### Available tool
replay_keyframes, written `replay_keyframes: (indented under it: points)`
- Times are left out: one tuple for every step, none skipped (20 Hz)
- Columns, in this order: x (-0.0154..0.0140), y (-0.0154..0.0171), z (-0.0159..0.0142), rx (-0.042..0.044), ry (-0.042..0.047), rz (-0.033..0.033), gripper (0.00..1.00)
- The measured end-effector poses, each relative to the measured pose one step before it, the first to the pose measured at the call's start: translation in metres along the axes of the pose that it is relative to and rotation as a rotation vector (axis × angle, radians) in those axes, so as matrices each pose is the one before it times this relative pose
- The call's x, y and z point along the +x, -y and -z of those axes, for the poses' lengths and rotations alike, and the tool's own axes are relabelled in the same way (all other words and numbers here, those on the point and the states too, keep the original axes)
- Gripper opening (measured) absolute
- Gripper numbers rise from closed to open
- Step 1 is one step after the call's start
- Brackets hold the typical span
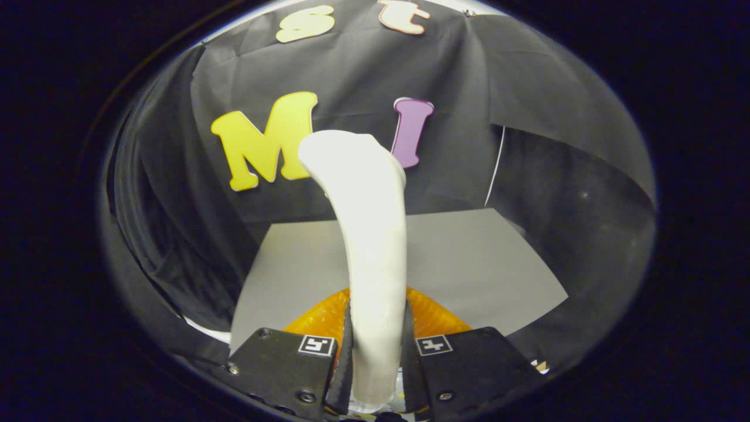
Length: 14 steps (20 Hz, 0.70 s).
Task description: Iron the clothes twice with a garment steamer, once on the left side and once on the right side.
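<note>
Both black fingers [408,357] were clamped on the white garment steamer [369,234], pressing its handle from either side low down — a sensible hold, though the smooth, rigid plastic looked slippery and probably top-heavy, its head curving up beyond them. Orange cloth [319,319] lay just beneath on the grey tabletop [486,264]. Open room spread ahead and right; booth walls closed in left and behind.

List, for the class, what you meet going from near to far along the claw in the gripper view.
Claw shut on the white garment steamer's handle → orange piece just behind the fingers → grey sheet → steamer's head, rising above them → black cloth wall.
</note>
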<state>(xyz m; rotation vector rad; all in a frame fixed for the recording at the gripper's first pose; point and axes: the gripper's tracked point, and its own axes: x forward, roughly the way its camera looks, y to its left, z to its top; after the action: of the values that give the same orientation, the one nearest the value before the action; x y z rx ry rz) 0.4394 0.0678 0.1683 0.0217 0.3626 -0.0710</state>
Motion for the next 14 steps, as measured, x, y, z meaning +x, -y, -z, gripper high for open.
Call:
replay_keyframes:
  points:
    - [-0.01518, -0.00952, -0.00815, 0.00317, 0.02455, -0.00901, 0.37]
    - [-0.01362, -0.00989, -0.01, 0.00174, 0.02732, -0.0099, 0.37]
    - [-0.01136, -0.00809, -0.0095, -0.00372, 0.02455, -0.00754, 0.37]
    - [-0.01418, -0.01049, -0.01197, -0.00077, 0.03421, -0.01063, 0.37]
    - [-0.01366, -0.01148, -0.00989, -0.00216, 0.03257, -0.0109, 0.37]
    - [-0.0139, -0.01281, -0.01287, -0.00639, 0.02817, -0.01315, 0.37]
    - [-0.01389, -0.01411, -0.01236, -0.00892, 0.02768, -0.011, 0.37]
    - [-0.01123, -0.01376, -0.01318, -0.00312, 0.03254, -0.0086, 0.37]
    - [-0.00875, -0.01251, -0.01197, -0.01445, 0.02435, -0.00678, 0.37]
    - [-0.00842, -0.0136, -0.01225, -0.00559, 0.02523, -0.00619, 0.37]
    - [-0.00731, -0.01307, -0.00833, 0.00288, 0.02202, -0.00821, 0.37]
    - [-0.00564, -0.01453, -0.01001, 0.00542, 0.01668, -0.00981, 0.37]
    - [-0.00172, -0.01426, -0.00933, 0.00704, 0.01611, -0.01011, 0.37]
    - [-0.00276, -0.01649, -0.00863, -0.00533, 0.01668, -0.01024, 0.37]
